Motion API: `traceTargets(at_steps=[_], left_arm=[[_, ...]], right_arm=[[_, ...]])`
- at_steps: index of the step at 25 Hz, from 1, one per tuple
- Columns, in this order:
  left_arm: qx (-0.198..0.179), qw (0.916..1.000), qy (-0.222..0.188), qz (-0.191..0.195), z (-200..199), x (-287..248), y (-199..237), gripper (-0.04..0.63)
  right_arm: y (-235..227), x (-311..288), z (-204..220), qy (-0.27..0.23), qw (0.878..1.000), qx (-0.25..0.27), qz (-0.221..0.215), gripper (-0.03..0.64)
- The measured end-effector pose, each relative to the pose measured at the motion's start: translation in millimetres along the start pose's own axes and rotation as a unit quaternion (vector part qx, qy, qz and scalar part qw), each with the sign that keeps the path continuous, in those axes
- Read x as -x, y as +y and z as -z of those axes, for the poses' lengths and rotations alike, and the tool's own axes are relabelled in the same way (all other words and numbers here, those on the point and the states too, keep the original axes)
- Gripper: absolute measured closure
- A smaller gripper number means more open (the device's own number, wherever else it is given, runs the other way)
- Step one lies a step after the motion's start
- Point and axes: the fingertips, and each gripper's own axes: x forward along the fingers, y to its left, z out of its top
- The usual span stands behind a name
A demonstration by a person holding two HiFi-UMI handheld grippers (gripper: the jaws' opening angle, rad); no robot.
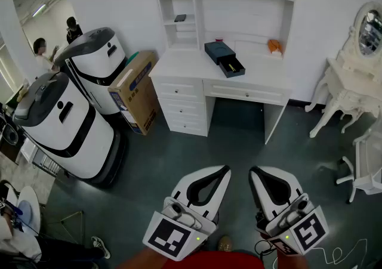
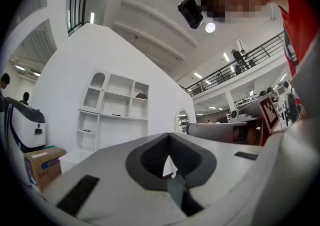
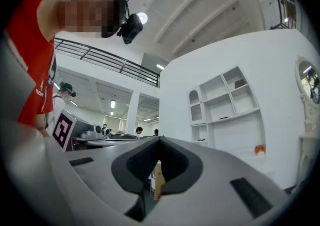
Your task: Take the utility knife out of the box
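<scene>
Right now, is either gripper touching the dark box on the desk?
No, the left gripper and right gripper hang over the floor, far from the dark box.

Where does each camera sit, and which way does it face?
Head view: on the person's head, facing down and forward at the left tool, the right tool and the white desk; a red shirt shows below.
Left gripper view: on the left tool, along its shut jaws toward the desk; red shirt at right.
Right gripper view: on the right tool, likewise; red shirt at left.
Shared: all show the desk.
</scene>
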Motion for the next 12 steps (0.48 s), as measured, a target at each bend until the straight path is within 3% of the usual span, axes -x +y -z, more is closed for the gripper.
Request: traceTargets(at_steps=[12], left_arm=[[0.001, 0.9999, -0.005, 0.013, 0.5, 2.2, 5.0, 0.558]], right_arm=[[11.0, -4.9, 7.1, 0.019, 1.000, 0.016, -0.011, 0.627]])
